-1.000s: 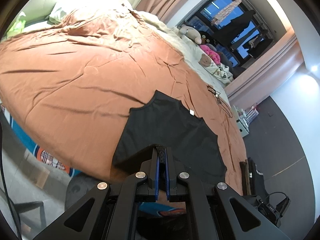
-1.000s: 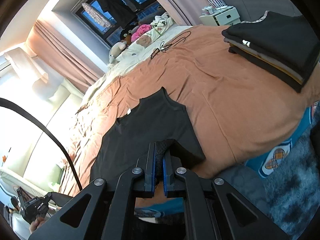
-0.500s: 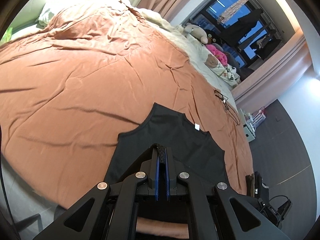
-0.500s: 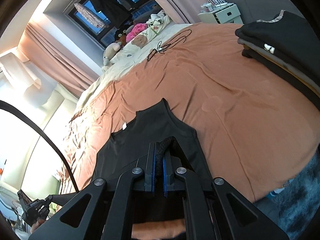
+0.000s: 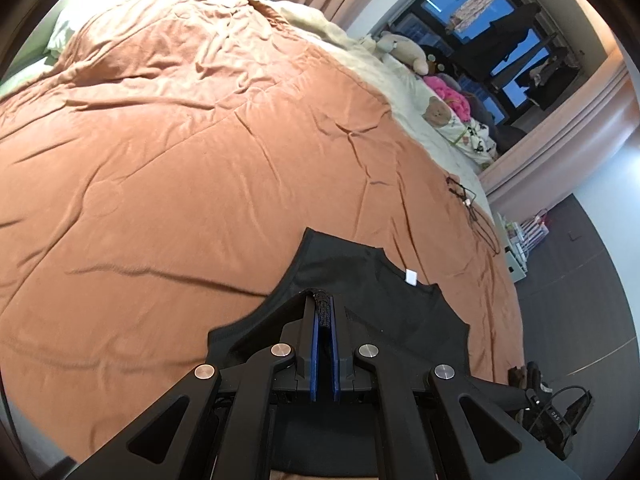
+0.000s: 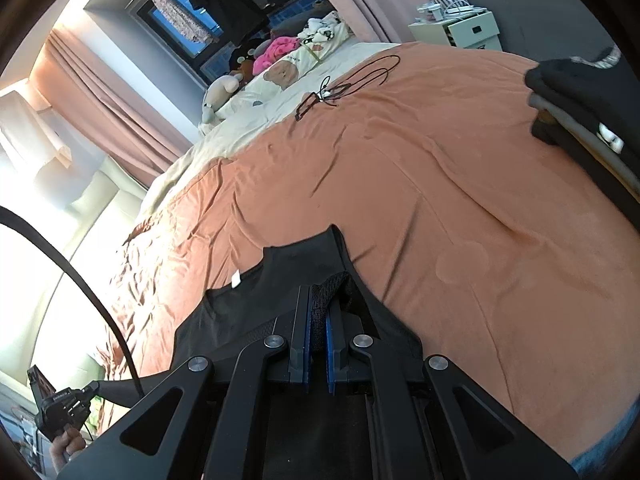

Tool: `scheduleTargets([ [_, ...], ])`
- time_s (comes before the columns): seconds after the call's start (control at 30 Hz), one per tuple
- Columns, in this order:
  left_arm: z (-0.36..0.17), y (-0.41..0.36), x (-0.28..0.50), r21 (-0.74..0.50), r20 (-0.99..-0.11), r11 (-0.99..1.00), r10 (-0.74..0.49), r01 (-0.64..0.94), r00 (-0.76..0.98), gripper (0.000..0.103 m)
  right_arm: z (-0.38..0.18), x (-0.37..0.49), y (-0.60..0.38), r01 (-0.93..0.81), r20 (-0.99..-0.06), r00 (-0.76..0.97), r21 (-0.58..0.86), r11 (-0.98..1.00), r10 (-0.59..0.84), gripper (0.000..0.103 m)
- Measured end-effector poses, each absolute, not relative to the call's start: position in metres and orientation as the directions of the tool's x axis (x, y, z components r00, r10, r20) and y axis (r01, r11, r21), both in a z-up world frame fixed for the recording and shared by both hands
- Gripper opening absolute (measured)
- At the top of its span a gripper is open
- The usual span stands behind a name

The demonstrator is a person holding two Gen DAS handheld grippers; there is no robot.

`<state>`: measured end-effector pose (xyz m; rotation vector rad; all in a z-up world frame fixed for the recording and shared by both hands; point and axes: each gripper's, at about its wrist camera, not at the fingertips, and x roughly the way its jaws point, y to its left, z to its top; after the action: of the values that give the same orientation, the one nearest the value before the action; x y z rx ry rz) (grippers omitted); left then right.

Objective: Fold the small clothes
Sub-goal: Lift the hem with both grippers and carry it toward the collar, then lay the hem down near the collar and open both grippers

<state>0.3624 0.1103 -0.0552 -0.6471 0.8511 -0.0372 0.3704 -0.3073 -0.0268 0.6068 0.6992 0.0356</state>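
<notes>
Both grippers have carried the black top's hem further up the bed, toward its neckline.

The left gripper [image 5: 323,312] is clamped on one corner of the black top [image 5: 376,292], the right gripper [image 6: 320,304] on the other, dark fabric bunched between each pair of jaws. The top lies flat on the orange duvet [image 5: 180,168], white label [image 5: 411,276] at the collar ahead. To fold well, I'd keep both hands level, lay hem to shoulders, then release together. Further off, a folded stack [image 6: 588,112] waits; plush toys [image 5: 404,50] sit by the window.
</notes>
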Motion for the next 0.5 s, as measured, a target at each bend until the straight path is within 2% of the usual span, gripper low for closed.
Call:
scheduleTargets([
  [0.5, -0.075, 0.107, 0.448, -0.480, -0.739, 0.844, -0.243, -0.238, 0.628, 0.004, -0.042, 0.456, -0.304, 0.170, -0.637, 0.736, 0.503, 0.848, 0.230, 0.002],
])
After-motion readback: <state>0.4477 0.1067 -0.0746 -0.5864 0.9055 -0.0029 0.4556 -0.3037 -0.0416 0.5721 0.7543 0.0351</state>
